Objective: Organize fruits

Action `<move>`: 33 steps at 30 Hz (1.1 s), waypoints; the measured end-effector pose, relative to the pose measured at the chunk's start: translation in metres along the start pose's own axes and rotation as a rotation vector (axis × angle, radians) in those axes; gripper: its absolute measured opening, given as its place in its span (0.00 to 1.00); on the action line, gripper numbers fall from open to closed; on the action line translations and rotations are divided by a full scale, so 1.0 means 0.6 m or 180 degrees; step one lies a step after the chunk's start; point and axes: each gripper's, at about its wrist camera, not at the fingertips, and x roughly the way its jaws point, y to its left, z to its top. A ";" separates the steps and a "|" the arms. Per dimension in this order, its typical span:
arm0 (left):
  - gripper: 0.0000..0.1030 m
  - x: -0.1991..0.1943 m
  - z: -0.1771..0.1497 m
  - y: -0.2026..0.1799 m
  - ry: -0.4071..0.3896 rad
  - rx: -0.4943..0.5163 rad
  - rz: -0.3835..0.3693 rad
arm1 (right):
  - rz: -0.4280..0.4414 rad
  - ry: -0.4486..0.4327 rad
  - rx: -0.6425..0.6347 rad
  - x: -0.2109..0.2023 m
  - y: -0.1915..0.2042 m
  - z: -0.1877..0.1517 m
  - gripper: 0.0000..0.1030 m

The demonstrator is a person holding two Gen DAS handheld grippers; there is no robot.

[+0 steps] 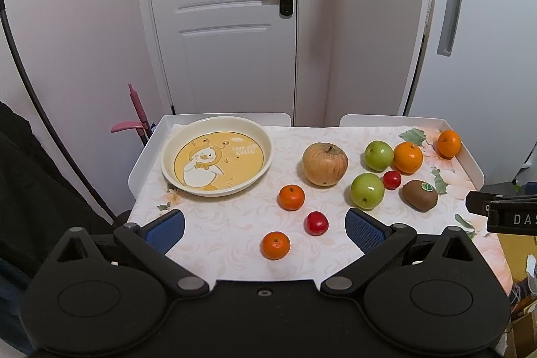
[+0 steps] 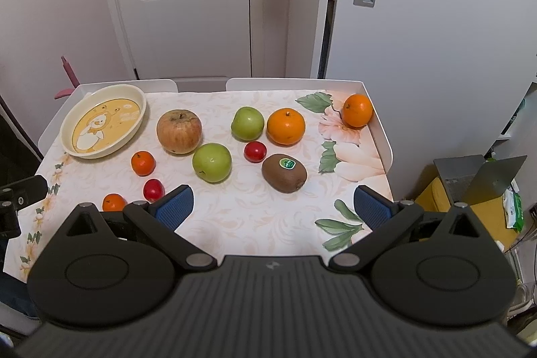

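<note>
From the left wrist, the left gripper [image 1: 265, 228] hangs released over the near edge of the table [image 1: 235, 237], its blue pads [image 1: 166, 228] spread wide and holding nothing. A small orange [image 1: 275, 245] and a red cherry tomato [image 1: 316, 223] lie between the pads, just ahead. Farther ahead and to the left sits the duck plate [image 1: 216, 155], empty of fruit. Ahead to the right stand the russet apple [image 1: 325, 163], stem up, and a green apple [image 1: 367, 190]. The kiwi [image 1: 420, 195] lies far right, its long axis running across the view. The other gripper's black tip pokes in at the right edge.

From the right wrist, the right gripper [image 2: 273, 207] is likewise released, jaws wide and empty. The kiwi [image 2: 284, 172] lies just ahead between them, its sticker on top, its long axis slanting from far left to near right. This view alone shows a laptop [image 2: 480, 176] beyond the table's right side. The plate [image 2: 104, 121] sits far ahead-left.
</note>
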 end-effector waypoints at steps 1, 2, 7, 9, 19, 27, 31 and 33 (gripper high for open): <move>1.00 0.000 0.000 0.000 -0.0001 0.0002 0.0001 | 0.0000 0.0000 0.0000 0.000 0.000 0.000 1.00; 1.00 0.001 0.001 0.001 0.0000 0.0002 0.0000 | 0.0001 0.0000 0.0002 -0.001 -0.001 0.000 1.00; 1.00 -0.002 -0.001 -0.001 -0.0016 0.0013 0.0002 | 0.0000 0.0002 0.0010 0.000 -0.002 -0.001 1.00; 1.00 -0.002 -0.002 -0.001 -0.0024 0.0016 0.0003 | -0.0003 -0.0001 0.0009 0.000 -0.001 -0.001 1.00; 1.00 -0.002 -0.001 -0.002 -0.0036 0.0019 0.0017 | -0.0001 0.0000 0.0005 0.001 -0.002 -0.001 1.00; 1.00 -0.003 0.000 -0.003 -0.0048 0.0010 0.0023 | -0.0003 0.0000 0.0014 0.001 -0.003 -0.001 1.00; 1.00 -0.007 -0.001 -0.005 -0.0062 -0.0006 0.0028 | -0.0004 -0.0010 0.0022 0.000 -0.002 -0.001 1.00; 1.00 -0.008 -0.002 -0.006 -0.0068 -0.0002 0.0028 | -0.0001 -0.0011 0.0020 0.001 -0.002 -0.001 1.00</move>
